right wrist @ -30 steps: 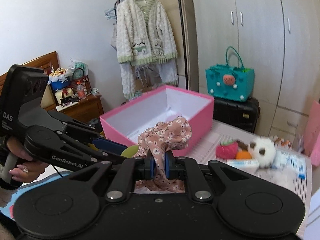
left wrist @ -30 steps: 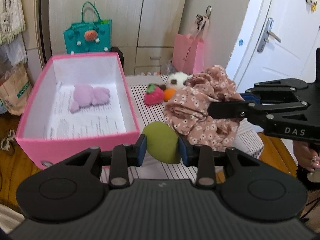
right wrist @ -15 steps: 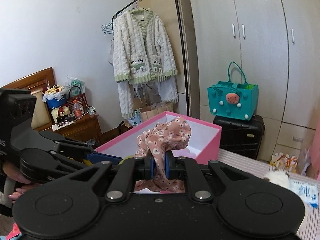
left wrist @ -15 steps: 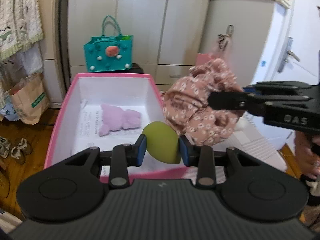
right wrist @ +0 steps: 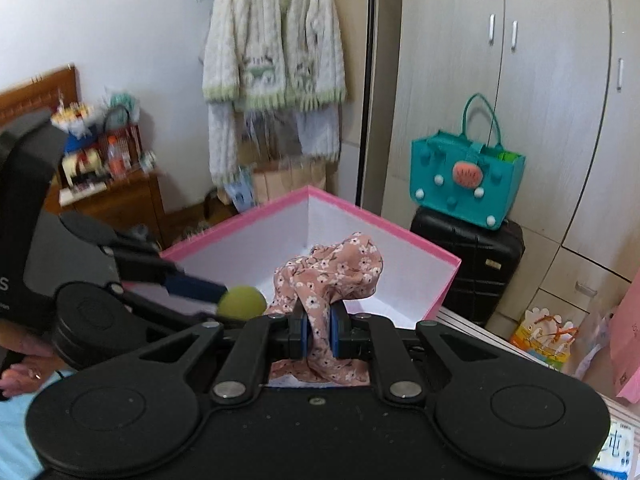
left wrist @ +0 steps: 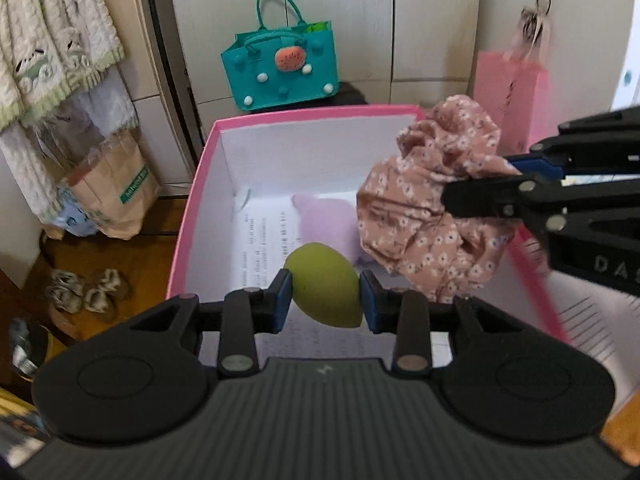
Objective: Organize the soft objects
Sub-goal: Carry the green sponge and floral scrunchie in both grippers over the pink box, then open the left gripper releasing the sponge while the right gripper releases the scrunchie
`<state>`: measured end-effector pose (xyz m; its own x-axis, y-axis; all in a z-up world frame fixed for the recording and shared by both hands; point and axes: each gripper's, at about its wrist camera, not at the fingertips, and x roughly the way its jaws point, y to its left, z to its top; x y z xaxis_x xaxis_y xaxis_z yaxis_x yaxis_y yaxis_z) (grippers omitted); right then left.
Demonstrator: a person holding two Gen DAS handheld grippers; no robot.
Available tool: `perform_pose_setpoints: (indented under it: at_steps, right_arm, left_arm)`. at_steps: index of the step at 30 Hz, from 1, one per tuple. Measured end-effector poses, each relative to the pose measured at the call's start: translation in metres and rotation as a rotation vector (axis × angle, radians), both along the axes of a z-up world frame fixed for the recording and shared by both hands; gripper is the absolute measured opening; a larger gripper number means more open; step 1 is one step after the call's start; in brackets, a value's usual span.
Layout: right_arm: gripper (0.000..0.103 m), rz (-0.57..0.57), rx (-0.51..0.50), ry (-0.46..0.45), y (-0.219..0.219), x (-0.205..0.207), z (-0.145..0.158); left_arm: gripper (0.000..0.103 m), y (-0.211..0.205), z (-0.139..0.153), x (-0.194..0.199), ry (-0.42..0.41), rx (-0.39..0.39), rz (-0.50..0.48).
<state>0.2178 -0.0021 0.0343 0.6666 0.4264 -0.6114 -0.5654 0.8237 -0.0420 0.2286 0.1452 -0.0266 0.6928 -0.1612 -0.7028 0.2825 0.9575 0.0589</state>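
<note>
Left wrist view: the left gripper (left wrist: 325,302) has its jaws closed on a smooth, matte, egg-shaped olive-green makeup sponge (left wrist: 325,295), blue pads pressed to its two sides. The sponge hangs over the near end of a rectangular pink box (left wrist: 188,216) with stiff card walls, white inside, its floor lined with printed paper. On that floor, toward 12 o'clock from the sponge, lies a soft, lumpy lilac plush toy (left wrist: 326,222), partly hidden. At 2 o'clock the right gripper (left wrist: 486,182) reaches in from the right edge, its jaws clamped on a crumpled dusty-pink floral scrunchie (left wrist: 430,216) of thin gathered fabric, which hangs over the box's right side. Beyond the box, at 12 o'clock, a teal felt tote bag (left wrist: 280,68) with pompoms stands before cupboard doors; a flat pink paper bag (left wrist: 510,100) hangs at 2 o'clock.

Right wrist view: the right gripper (right wrist: 318,334) is shut tight on the scrunchie (right wrist: 332,270), whose ruffled folds bunch above the pads and trail below them, over the box's (right wrist: 400,236) open interior. At 10 o'clock the left gripper (right wrist: 236,298) carries the rounded sponge (right wrist: 242,302), just beside the scrunchie. A fuzzy cream cardigan (right wrist: 274,36) hangs at 12 o'clock, and the tote (right wrist: 466,180) sits on a ribbed black suitcase (right wrist: 468,270) at 2 o'clock.
</note>
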Motion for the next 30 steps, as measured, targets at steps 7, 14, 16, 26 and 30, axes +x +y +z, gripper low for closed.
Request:
perform_pose_setpoints:
  at_steps: [7,14,16,26,30]
  right_arm:
    - [0.015,0.116,-0.073,0.089,0.016,0.027,-0.019]
    - [0.018,0.145,-0.1,0.141,0.027,0.046,-0.032]
    - [0.019,0.137,-0.1,0.14,0.026,0.045,-0.034]
    - [0.051,0.084,0.082,0.091,-0.02,0.019,-0.01]
    - [0.051,0.079,0.15,0.087,-0.037,0.001,0.007]
  left_arm:
    - [0.036,0.005,-0.003,0.024,0.065,0.033,-0.008]
    - [0.039,0.003,-0.007,0.045,0.106,0.063,0.03]
    - [0.039,0.002,-0.008,0.044,0.092,0.071,0.041]
    - [0.055,0.001,0.008,0.02,0.05,0.028,0.051]
    - [0.059,-0.005,0.021,0.003,0.037,0.029,0.024]
